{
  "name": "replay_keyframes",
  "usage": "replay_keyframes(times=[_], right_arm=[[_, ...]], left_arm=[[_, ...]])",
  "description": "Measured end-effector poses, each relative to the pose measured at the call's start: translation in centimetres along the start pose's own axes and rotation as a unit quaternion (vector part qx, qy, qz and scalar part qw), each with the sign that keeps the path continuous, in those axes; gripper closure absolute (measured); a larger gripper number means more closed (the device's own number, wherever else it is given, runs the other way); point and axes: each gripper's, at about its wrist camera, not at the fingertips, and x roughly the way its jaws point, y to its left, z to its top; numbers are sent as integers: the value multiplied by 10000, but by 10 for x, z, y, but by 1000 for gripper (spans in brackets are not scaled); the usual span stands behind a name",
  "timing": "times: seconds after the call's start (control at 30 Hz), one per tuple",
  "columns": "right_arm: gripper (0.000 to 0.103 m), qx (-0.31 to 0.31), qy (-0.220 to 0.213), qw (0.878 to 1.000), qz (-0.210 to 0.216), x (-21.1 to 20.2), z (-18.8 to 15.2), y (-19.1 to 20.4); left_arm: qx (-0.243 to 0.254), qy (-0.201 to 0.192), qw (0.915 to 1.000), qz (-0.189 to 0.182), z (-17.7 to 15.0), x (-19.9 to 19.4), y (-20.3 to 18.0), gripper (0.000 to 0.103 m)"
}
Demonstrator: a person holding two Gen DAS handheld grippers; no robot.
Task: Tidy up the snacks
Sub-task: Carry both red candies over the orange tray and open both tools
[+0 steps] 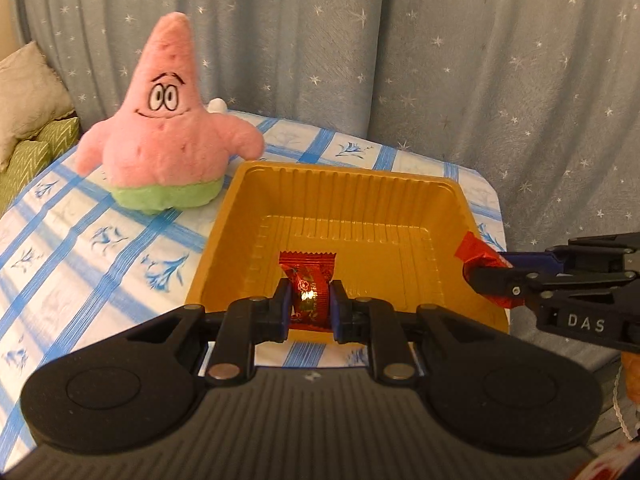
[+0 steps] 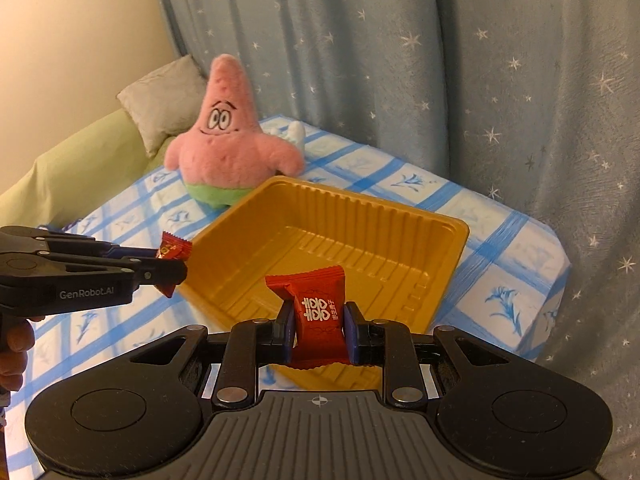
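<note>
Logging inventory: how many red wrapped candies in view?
2. One red candy is pinched in the left tool over the near edge of the gold tray; the other red candy is pinched in the right tool beside the tray. None visible inside the tray.

A pink star-shaped plush toy (image 1: 170,120) with green shorts stands upright on the worktop (image 1: 80,240), toward its far left, its drawn face with 2 round eyes turned to the near side. The worktop is covered by a white cloth (image 2: 500,264) crossed with blue stripes and printed with small blue flowers. Just behind the plush a small white object (image 2: 295,133) shows (too little of it is visible to name). A grey-blue curtain (image 1: 440,60) scattered with pale stars hangs along the far side. At the far left, a beige cushion (image 2: 164,100) rests on a green-covered seat (image 2: 72,168), with a cream wall (image 2: 80,40) above.
</note>
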Motion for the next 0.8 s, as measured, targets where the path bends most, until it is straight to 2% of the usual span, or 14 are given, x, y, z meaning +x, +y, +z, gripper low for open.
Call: replay_keyframes(times=[0.4, 0.8], right_arm=[[78, 219, 244, 9995, -47, 40, 8, -21], [78, 382, 346, 9986, -72, 56, 13, -35]], left_arm=[[118, 375, 9992, -81, 23, 60, -5, 86], [191, 586, 9980, -153, 29, 91, -9, 84]])
